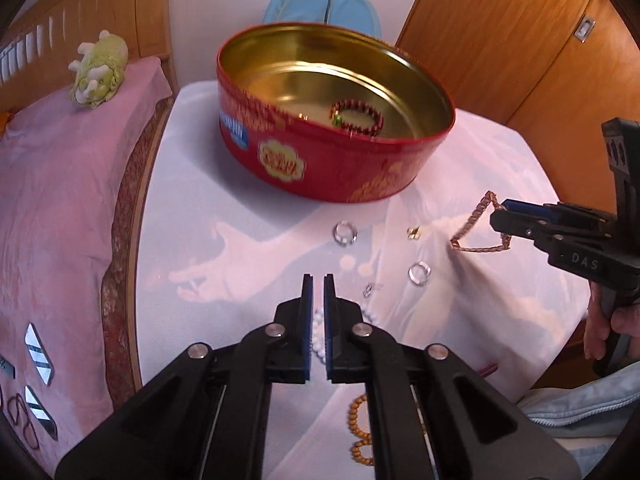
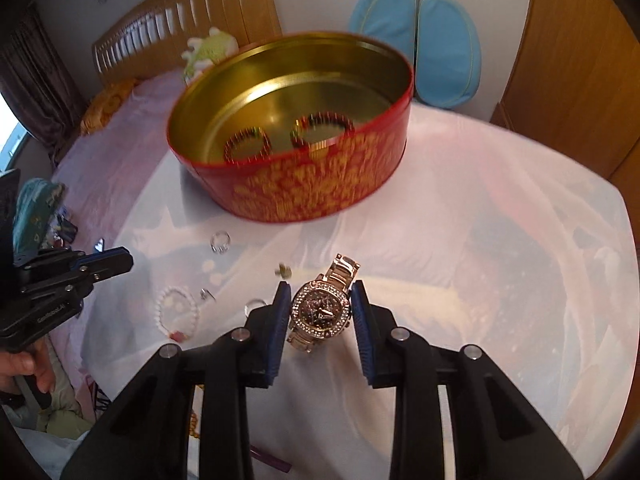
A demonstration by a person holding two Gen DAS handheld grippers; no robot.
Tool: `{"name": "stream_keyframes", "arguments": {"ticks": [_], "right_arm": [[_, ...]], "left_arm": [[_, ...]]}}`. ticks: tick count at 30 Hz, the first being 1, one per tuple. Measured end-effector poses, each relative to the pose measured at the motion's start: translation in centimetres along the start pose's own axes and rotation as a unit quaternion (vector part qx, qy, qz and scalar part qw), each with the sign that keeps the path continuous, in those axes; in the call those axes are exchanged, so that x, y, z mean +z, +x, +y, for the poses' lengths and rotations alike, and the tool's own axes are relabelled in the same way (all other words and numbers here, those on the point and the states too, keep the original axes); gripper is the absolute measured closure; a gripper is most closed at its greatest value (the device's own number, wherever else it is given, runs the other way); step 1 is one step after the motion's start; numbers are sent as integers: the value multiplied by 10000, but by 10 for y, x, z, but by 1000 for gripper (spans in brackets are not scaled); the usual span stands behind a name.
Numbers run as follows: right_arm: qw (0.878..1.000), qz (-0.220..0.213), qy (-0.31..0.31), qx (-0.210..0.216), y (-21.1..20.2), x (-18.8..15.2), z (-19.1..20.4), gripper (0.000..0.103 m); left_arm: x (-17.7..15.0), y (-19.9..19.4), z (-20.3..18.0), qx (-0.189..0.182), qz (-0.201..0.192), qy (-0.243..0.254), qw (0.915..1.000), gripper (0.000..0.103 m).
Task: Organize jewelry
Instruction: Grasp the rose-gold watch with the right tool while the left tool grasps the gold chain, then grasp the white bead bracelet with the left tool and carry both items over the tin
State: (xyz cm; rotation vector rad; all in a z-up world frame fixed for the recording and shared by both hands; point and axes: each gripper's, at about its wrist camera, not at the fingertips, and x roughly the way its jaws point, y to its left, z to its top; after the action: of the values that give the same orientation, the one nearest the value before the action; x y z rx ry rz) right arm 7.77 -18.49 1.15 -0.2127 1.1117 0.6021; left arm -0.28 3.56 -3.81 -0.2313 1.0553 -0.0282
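Observation:
A round red tin [image 1: 320, 172] with a gold inside stands open on the white table; it also shows in the right wrist view [image 2: 320, 184]. A dark red bead bracelet [image 1: 374, 114] lies in it. My right gripper [image 2: 322, 300] is shut on a rose-gold jewelled watch [image 2: 322, 310] and holds it above the cloth; in the left wrist view the watch band [image 1: 478, 220] hangs from that gripper [image 1: 502, 222]. My left gripper [image 1: 319, 284] is shut and empty over a white pearl bracelet [image 1: 318, 336]. Silver rings [image 1: 345, 234] [image 1: 419, 273] lie between.
A wooden bead bracelet [image 1: 358, 424] lies near the table's front. A small gold charm [image 1: 414, 233] sits by the rings. A pink bed [image 1: 60, 220] with a green plush toy [image 1: 100, 68] is on the left. Wooden wardrobe doors [image 1: 520, 40] stand at right.

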Motion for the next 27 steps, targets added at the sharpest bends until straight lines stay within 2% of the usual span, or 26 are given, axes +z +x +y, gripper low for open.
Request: {"name": "stream_keyframes", "arguments": {"ticks": [6,10,12,14,15,16,23,24,26,27], "right_arm": [[9994,-340,-26,81,-24,11,-3,71],[9994,-325,-48,107,-20,21,-7,71],[9996,-251,-58,112,-17,20,-8,71],[9997,-203,-91,106,-18,17,-8,71],[9997,-191,-103,105,-17,15,-8,71],[9997,-179,-114,117,-16,15,-7,71],[9999,-106,-65,84,-13,10,-11,71],[9999,-90,-47,69,-13,10,-12,71],[10000,-63,-20,50,-12,8,-14,71],[10000,-55,-9,36,-12,8,-15,71]], "left_arm": [[3,-1,-1,11,-18,18,10000,98],[-5,9,1,-15,236,140,9996,98],[-11,18,-4,230,426,418,9980,94],[-19,29,-9,631,607,778,9931,69],[-22,34,-11,716,661,890,9913,45],[-24,36,-12,747,635,970,9904,41],[-26,58,-2,543,782,1108,9893,41],[-26,58,-2,563,694,1177,9890,41],[-25,58,-3,472,586,1307,9886,51],[-25,58,-4,446,542,1380,9880,76]]}}
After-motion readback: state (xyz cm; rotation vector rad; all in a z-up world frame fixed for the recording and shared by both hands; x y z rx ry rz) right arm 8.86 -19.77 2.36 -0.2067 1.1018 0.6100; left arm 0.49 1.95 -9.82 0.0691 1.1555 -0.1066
